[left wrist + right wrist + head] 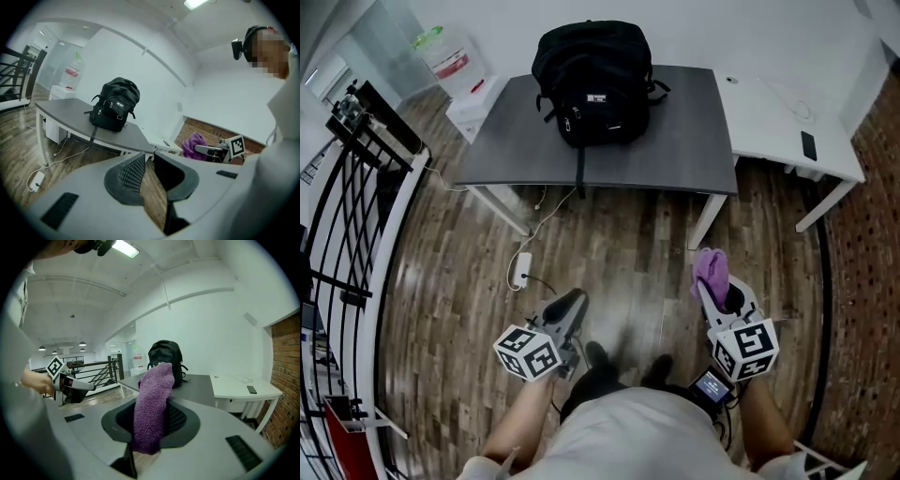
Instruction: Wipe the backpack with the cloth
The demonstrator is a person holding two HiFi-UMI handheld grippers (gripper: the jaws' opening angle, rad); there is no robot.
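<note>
A black backpack [591, 84] [115, 105] [164, 348] stands upright at the far side of a grey table [675, 141] [61, 112] [199, 383]. Both grippers hang over the wooden floor, well short of the table. My right gripper [717, 281] [154, 397] is shut on a purple cloth [711, 267] [150, 413] [193, 143], which sticks up and forward out of the jaws. My left gripper [567, 305] [149, 159] holds nothing; a narrow gap with bare floor shows between its pads. Each gripper also shows in the other's view, the right gripper [213, 151] and the left gripper [75, 387].
A white desk [778, 122] with a phone [807, 145] adjoins the grey table on the right. A black stair railing [356, 216] runs along the left. A power strip [522, 269] and its cable lie on the floor before the table. A brick wall [872, 281] stands at the right.
</note>
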